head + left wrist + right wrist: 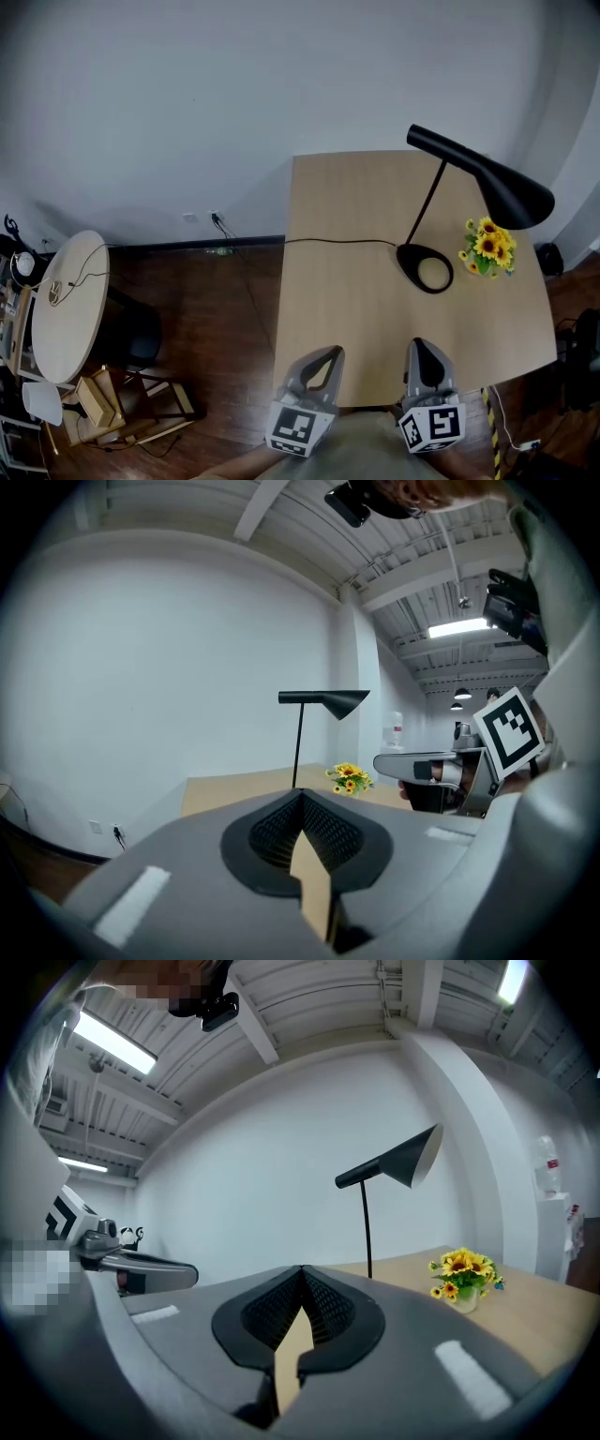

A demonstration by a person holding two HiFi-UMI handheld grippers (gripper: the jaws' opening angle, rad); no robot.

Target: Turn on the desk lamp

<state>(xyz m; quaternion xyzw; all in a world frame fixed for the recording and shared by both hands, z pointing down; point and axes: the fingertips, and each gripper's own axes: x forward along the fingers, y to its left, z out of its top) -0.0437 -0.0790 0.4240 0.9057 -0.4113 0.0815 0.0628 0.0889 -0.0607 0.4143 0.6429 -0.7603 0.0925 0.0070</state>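
Left gripper [328,354] and right gripper [419,347], bottom centre, are pressed together, empty; a hard poke could topple the upper-right lamp [506,187].

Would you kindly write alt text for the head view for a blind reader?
A black desk lamp stands on a wooden table beside a sunflower bouquet, its cord trailing off the left edge. The left gripper and right gripper, both shut and empty, hover at the near edge, apart from the lamp.
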